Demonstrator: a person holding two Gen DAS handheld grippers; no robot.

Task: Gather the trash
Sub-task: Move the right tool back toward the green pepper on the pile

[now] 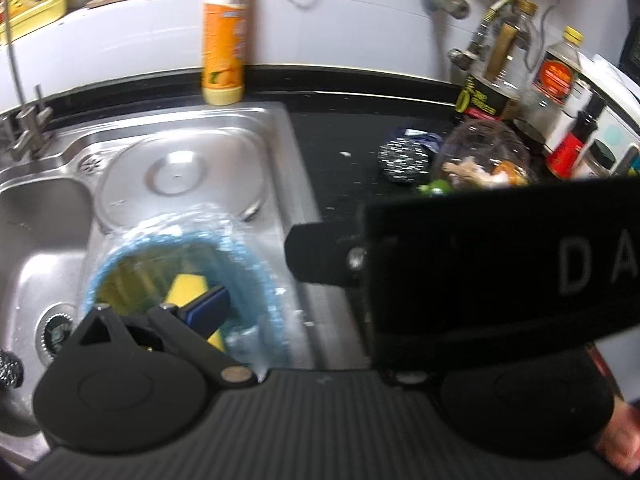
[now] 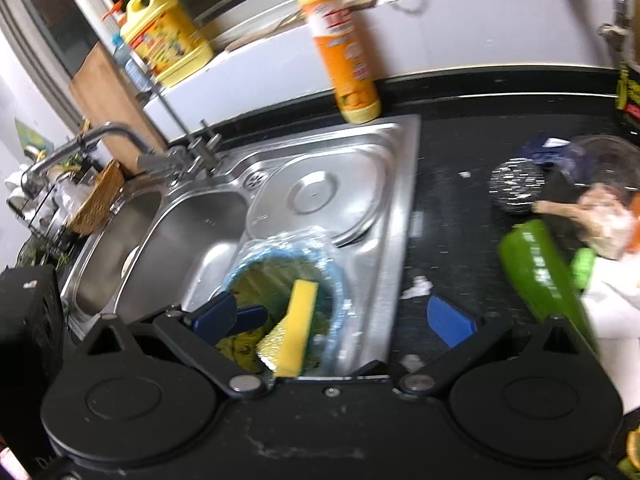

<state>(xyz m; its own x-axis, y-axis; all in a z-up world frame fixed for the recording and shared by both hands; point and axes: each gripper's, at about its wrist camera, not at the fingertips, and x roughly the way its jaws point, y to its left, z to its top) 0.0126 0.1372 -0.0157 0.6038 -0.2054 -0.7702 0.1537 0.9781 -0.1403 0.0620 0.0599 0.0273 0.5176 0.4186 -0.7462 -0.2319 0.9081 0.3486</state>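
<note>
A clear plastic bag with a blue rim point(image 1: 256, 264) point(image 2: 280, 248) lies open in the steel sink point(image 1: 180, 176) point(image 2: 316, 192), with a yellow sponge point(image 1: 188, 292) point(image 2: 300, 320) inside it. My left gripper point(image 1: 320, 316) stands wide over the bag. Its left finger point(image 1: 206, 308) is above the sponge, and its right finger is hidden behind the right gripper's black body point(image 1: 500, 264). My right gripper point(image 2: 334, 318) is open, straddling the bag's right edge and the sink rim, gripping nothing. A crumpled white scrap point(image 2: 418, 286) lies on the black counter.
On the counter to the right are a steel scourer point(image 1: 404, 158) point(image 2: 516, 190), a clear bowl of food scraps point(image 1: 484, 156) point(image 2: 608, 208), a green bottle point(image 2: 536, 272) and several sauce bottles point(image 1: 556, 76). An orange detergent bottle point(image 1: 224, 40) point(image 2: 344, 48) stands behind the sink. The faucet point(image 2: 92, 140) is at the left.
</note>
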